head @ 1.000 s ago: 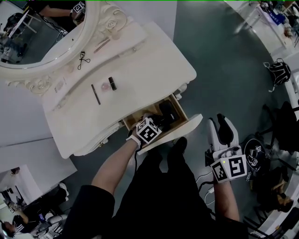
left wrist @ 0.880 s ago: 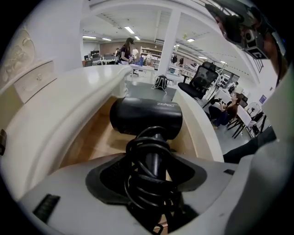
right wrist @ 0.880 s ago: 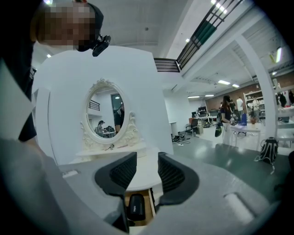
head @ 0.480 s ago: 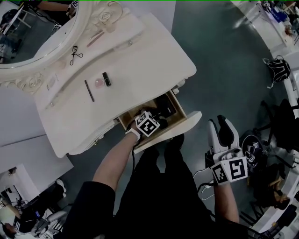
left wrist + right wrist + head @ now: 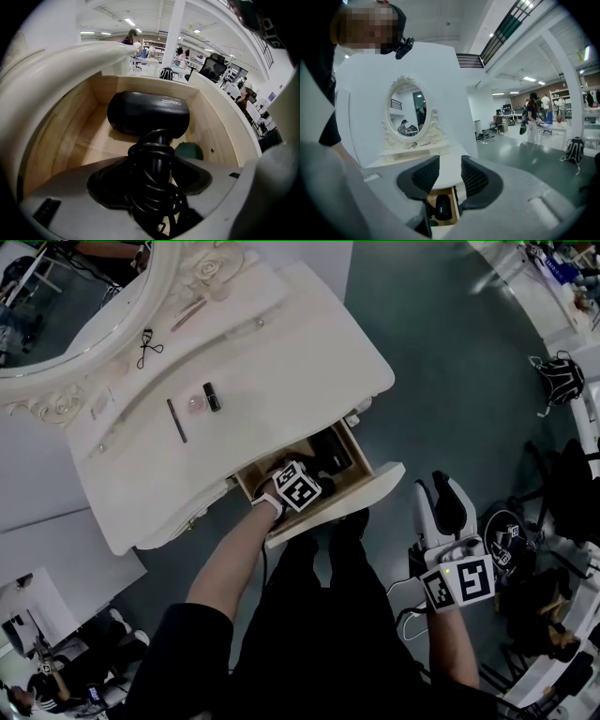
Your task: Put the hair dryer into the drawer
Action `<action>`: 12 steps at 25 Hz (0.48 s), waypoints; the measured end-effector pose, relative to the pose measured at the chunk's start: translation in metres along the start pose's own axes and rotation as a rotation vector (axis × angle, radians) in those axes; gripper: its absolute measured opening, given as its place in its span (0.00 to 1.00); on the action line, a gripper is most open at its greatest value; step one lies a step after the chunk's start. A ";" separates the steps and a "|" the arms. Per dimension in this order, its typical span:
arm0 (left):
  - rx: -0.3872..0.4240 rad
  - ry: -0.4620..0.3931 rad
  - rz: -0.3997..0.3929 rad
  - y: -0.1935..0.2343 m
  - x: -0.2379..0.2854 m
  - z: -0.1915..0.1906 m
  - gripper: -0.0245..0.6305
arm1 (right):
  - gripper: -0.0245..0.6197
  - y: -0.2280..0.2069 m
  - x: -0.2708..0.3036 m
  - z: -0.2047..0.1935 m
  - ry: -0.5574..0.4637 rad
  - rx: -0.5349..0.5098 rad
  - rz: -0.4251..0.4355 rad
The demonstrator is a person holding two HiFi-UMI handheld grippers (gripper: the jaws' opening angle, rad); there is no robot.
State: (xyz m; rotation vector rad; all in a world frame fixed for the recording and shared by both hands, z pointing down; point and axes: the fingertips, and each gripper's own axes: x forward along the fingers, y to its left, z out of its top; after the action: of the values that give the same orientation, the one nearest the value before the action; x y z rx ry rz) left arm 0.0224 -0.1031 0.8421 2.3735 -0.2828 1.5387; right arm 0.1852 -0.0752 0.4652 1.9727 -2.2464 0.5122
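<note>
The black hair dryer (image 5: 149, 114) lies in the open wooden drawer (image 5: 61, 136), its head toward the drawer's back wall. Its handle, wound with black cord, runs back between the jaws of my left gripper (image 5: 154, 187). The jaws are opening but still sit against the handle. In the head view the left gripper (image 5: 305, 486) reaches down into the drawer (image 5: 347, 505), beside the hair dryer (image 5: 333, 454). My right gripper (image 5: 441, 507) hangs open and empty over the floor, right of the drawer. The right gripper view shows the hair dryer (image 5: 442, 206) beyond its gripper (image 5: 450, 176).
A dark green round thing (image 5: 189, 151) lies in the drawer beside the dryer's handle. The white dressing table (image 5: 281, 352) carries an oval mirror (image 5: 66, 306), a lipstick (image 5: 213, 397) and a dark stick (image 5: 176, 420). A backpack (image 5: 562, 381) sits on the floor at right.
The left gripper has sunk deeper into the drawer with the hair dryer. The right gripper has stayed where it was.
</note>
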 end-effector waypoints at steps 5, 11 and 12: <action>-0.034 -0.019 0.027 0.003 -0.004 0.002 0.51 | 0.26 0.001 0.002 0.002 -0.009 -0.001 0.007; -0.065 -0.086 0.058 0.007 -0.040 0.010 0.56 | 0.26 0.007 0.005 0.007 -0.024 -0.003 0.023; -0.065 -0.108 0.061 0.007 -0.049 0.013 0.56 | 0.26 0.008 0.005 0.008 -0.028 -0.004 0.025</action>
State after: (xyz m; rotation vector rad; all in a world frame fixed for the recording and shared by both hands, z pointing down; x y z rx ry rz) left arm 0.0114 -0.1140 0.7930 2.4214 -0.4262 1.4064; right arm 0.1778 -0.0820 0.4574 1.9644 -2.2888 0.4852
